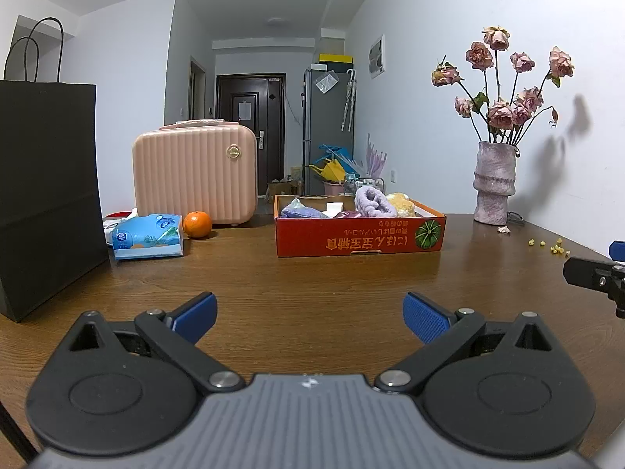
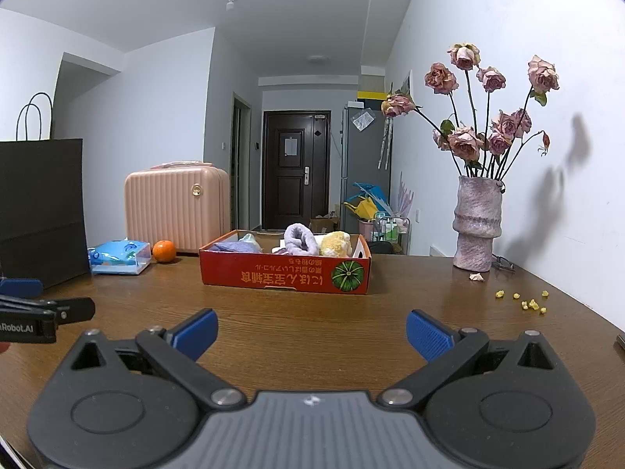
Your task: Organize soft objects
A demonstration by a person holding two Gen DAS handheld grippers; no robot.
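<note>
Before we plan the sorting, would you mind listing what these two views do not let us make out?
- Red box: its front wall hides the lower parts of the soft items, both views; their count is unclear.
- Black paper bag: cut by the left edge, contents unseen.
- Yellow bits on the table: too small to identify.
- Left gripper, right gripper: fingers open, empty; each sees only part of the other at its edge.

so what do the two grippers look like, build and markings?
Both look identical. The left gripper and right gripper each have a ribbed grey body, two round black housings with silver pivot bolts, and black linkage arms ending in blue ribbed fingers. In the right wrist view, the left gripper's side shows white lettering ending in "Robot.AI". No cables visible.
</note>
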